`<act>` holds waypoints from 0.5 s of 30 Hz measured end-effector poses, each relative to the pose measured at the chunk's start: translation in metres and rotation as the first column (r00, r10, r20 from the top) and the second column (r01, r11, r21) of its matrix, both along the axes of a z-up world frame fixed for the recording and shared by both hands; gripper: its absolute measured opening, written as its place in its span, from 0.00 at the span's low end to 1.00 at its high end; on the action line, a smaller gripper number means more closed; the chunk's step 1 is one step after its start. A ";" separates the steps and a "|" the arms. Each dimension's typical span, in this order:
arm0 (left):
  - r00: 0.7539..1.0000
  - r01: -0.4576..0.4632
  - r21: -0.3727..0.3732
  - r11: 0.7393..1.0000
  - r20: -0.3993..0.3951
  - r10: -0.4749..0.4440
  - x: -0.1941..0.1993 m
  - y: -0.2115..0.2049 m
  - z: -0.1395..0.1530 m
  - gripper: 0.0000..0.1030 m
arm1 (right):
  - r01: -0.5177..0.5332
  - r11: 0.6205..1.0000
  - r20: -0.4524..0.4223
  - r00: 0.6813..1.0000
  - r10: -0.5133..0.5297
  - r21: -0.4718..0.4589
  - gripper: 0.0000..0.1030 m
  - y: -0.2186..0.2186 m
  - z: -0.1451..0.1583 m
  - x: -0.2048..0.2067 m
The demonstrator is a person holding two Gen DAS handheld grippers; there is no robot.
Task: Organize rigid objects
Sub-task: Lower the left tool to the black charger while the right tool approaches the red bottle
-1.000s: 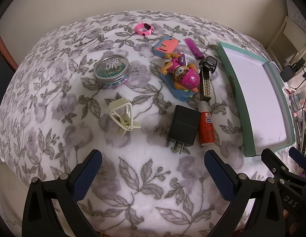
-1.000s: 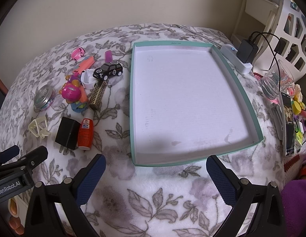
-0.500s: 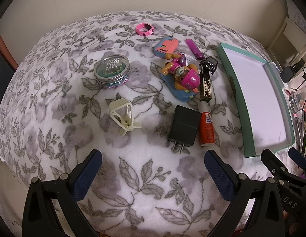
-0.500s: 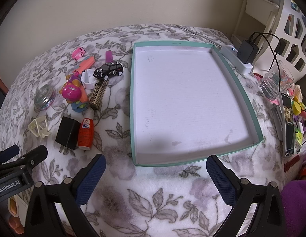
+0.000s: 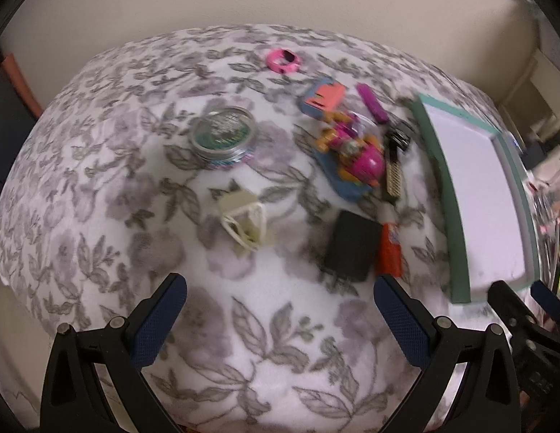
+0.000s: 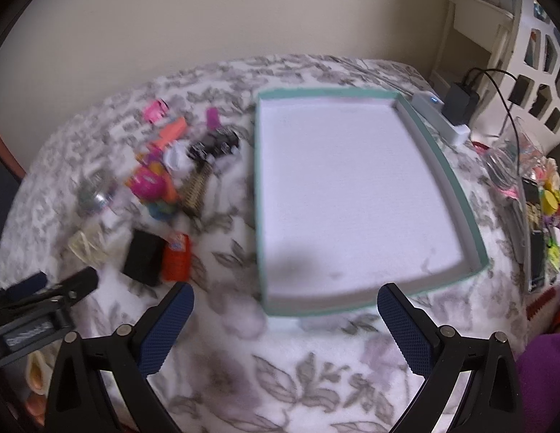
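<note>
Altogether ten loose things lie on the floral blanket (image 5: 265, 332), each one of a kind: one pink watch (image 5: 282, 60) at about 12 o'clock in the left wrist view, one round tin (image 5: 222, 134) at 11, one cream clip (image 5: 243, 224) near the middle, one orange and blue block (image 5: 323, 99), one purple lighter (image 5: 372, 107), one pink toy figure (image 5: 355, 158) lying on a blue piece, one toy car (image 5: 399, 136), one dark comb-like strip (image 5: 393, 173), one black charger (image 5: 352, 246) and one orange glue bottle (image 5: 389, 249). Beside them sits one teal-rimmed tray (image 6: 446, 176) with a white floor, holding nothing; in the left view it lies at 3 o'clock, its long axis running from near to far. The charger lies flat at about 4 o'clock from the clip, its prongs blurred but toward the camera, and the glue bottle touches its right side, long axis parallel to it, cap end away. The strip continues that line toward the car. Both views are smeared by motion. The left gripper (image 5: 280, 317) hovers over bare blanket with its jaws spread wide and nothing between them. The right gripper (image 6: 285, 324) hangs just short of the tray's near rim, equally wide apart and holding nothing.
</note>
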State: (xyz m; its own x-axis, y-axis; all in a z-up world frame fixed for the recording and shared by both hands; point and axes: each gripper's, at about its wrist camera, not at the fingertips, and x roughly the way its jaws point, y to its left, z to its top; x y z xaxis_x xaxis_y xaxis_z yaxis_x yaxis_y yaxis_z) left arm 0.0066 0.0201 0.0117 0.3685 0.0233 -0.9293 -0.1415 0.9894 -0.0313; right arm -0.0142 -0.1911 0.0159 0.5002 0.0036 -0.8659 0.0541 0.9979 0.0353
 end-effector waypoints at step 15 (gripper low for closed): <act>0.967 -0.250 -0.096 0.963 -0.068 0.245 0.054 0.038 -0.001 1.00 | -0.100 0.993 -0.091 0.990 0.105 0.056 0.85 0.050 -0.013 0.068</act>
